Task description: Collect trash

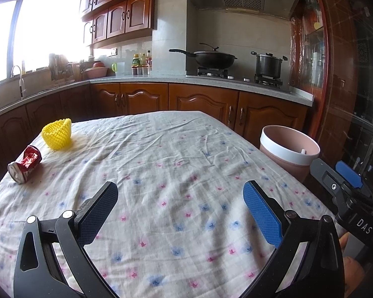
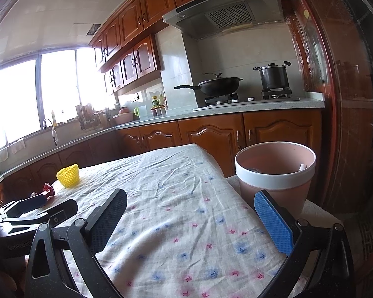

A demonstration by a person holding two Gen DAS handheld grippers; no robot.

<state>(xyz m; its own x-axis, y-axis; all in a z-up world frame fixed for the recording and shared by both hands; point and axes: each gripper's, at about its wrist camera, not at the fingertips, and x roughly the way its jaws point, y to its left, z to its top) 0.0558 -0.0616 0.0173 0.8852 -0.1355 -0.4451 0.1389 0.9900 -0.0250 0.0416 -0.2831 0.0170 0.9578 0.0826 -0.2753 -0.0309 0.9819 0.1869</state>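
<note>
A crushed red can (image 1: 25,165) lies on its side at the table's far left. A yellow foam net sleeve (image 1: 57,134) stands just behind it. Both also show in the right wrist view, the can (image 2: 47,190) partly hidden and the sleeve (image 2: 68,175) beyond it. A pink bin with a white rim (image 1: 289,150) stands off the table's right edge, also in the right wrist view (image 2: 274,173). My left gripper (image 1: 180,207) is open and empty over the cloth. My right gripper (image 2: 190,217) is open and empty near the bin.
The table wears a white floral cloth (image 1: 166,164). Kitchen counters (image 1: 141,80) run behind, with a wok (image 1: 212,58) and a pot (image 1: 268,64) on the stove. A dark wooden frame (image 1: 323,57) stands at the right.
</note>
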